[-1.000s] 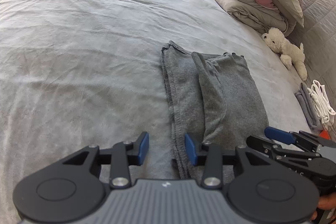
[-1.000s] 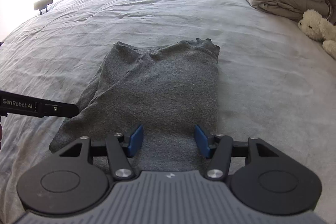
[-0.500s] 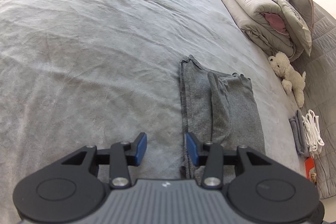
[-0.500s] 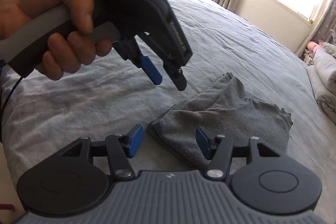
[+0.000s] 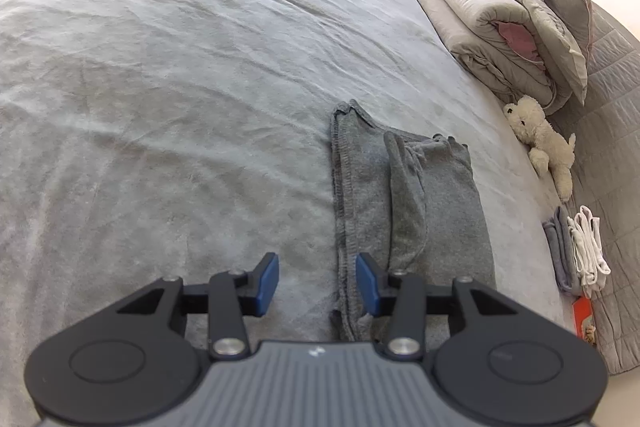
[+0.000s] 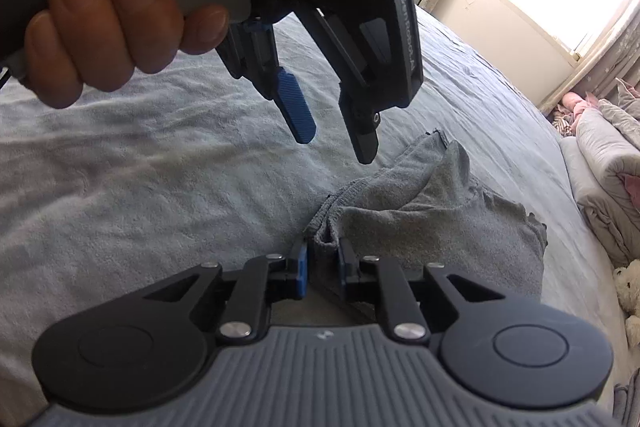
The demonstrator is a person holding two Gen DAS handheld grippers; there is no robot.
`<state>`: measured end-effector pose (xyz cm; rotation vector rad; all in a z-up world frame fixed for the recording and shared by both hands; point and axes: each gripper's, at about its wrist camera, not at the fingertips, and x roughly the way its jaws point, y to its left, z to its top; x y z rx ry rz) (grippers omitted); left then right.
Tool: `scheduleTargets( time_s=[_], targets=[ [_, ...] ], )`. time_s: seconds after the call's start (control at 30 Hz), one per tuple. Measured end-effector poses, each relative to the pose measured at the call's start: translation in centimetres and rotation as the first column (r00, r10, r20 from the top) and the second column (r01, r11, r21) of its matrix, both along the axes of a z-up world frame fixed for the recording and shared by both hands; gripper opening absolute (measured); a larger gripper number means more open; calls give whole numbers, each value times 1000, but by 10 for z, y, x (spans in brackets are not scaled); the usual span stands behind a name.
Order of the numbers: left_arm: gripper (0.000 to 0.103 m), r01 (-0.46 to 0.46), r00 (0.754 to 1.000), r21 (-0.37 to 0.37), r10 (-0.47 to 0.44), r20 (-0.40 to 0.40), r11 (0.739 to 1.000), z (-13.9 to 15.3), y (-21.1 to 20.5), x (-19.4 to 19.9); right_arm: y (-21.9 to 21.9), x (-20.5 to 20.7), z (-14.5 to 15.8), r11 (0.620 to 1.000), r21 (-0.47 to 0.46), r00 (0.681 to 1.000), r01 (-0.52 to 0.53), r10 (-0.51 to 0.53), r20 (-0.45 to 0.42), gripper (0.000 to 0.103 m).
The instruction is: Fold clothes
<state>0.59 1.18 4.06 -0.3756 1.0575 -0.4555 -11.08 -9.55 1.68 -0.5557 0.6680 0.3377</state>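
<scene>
Right gripper point(image 6: 323, 269): jaws closing on the near corner of the grey garment point(image 6: 432, 227); half a second ago they stood apart. Left gripper point(image 5: 317, 281): jaws parted, empty, opening, above the garment's left hemmed edge. Bare bedsheet point(image 5: 160, 107) extends left and ahead; folded duvet point(image 5: 500, 39) far right.

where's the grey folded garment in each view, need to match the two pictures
Left wrist view: the grey garment lies right of centre on the bed, its near edge between the open left gripper fingers.
Right wrist view: the garment sits centre-right, its near corner between the closing right gripper jaws.
Shared landmark: the white stuffed toy at the right edge.
</scene>
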Motion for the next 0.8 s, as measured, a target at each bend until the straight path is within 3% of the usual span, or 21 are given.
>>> scheduleTargets(
  time_s=[0.13, 0.23, 0.33, 0.57, 0.67, 0.73, 0.8],
  targets=[
    [49, 5, 999, -46, -7, -35, 999, -1, 1, -2, -30, 14, 25, 964, 244, 994, 103, -91, -61, 12],
    [57, 1, 996, -133, -13, -88, 991, -5, 1, -4, -44, 18, 34, 932, 333, 989, 142, -122, -81, 11],
    [70, 3, 993, -200, -26, -114, 980, -10, -4, -10, -44, 17, 35, 936, 325, 990, 138, -122, -69, 11],
    [71, 36, 989, -225, -66, -131, 974, -20, -25, -14, -33, 4, 28, 963, 251, 996, 93, -89, -29, 11],
    [63, 58, 993, -195, -77, -91, 979, -20, -33, -11, -30, 4, 28, 966, 243, 996, 90, -86, -28, 11],
    [53, 69, 994, -168, -81, -68, 983, -21, -37, -10, -30, 5, 27, 967, 240, 996, 89, -85, -27, 11],
    [35, 75, 995, -141, -84, -59, 987, -23, -38, -9, -29, 4, 26, 969, 231, 996, 84, -81, -24, 11]
  ],
)
